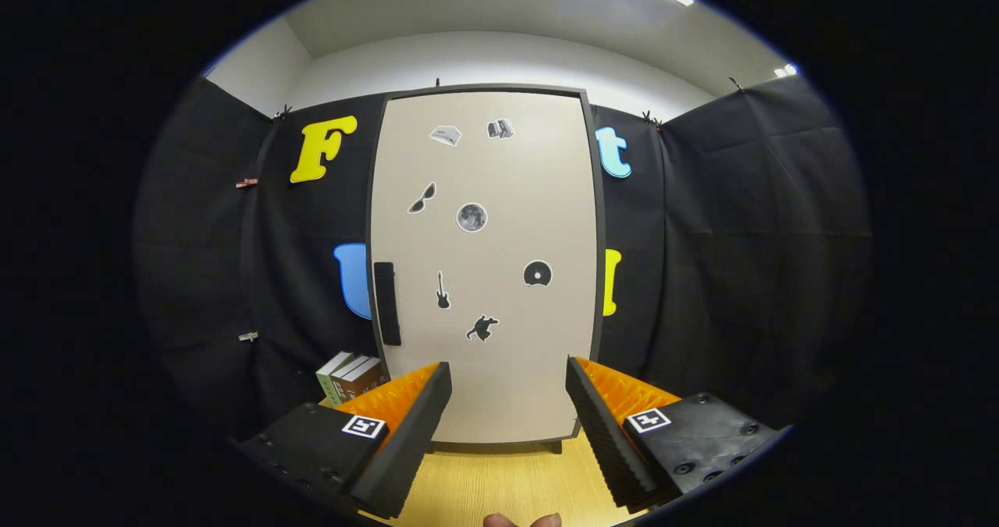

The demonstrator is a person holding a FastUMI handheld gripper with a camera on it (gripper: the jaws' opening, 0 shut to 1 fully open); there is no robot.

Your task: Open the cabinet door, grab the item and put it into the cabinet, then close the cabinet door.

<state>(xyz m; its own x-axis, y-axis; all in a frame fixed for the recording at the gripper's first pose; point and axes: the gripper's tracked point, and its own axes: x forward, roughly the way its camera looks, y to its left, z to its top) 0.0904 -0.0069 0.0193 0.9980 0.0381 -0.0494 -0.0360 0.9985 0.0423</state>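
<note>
A tall beige cabinet stands straight ahead on the wooden table, its door shut and dotted with several small stickers. A dark vertical handle sits near the door's left edge. My gripper is open, fingers spread wide with nothing between them, held back from the door and pointing at its lower part. Several upright books stand to the left of the cabinet's base, just beyond my left finger.
The wooden tabletop runs from under the fingers to the cabinet's foot. Black cloth walls close in on both sides and behind the cabinet. A fingertip of the person's hand peeks in below the gripper.
</note>
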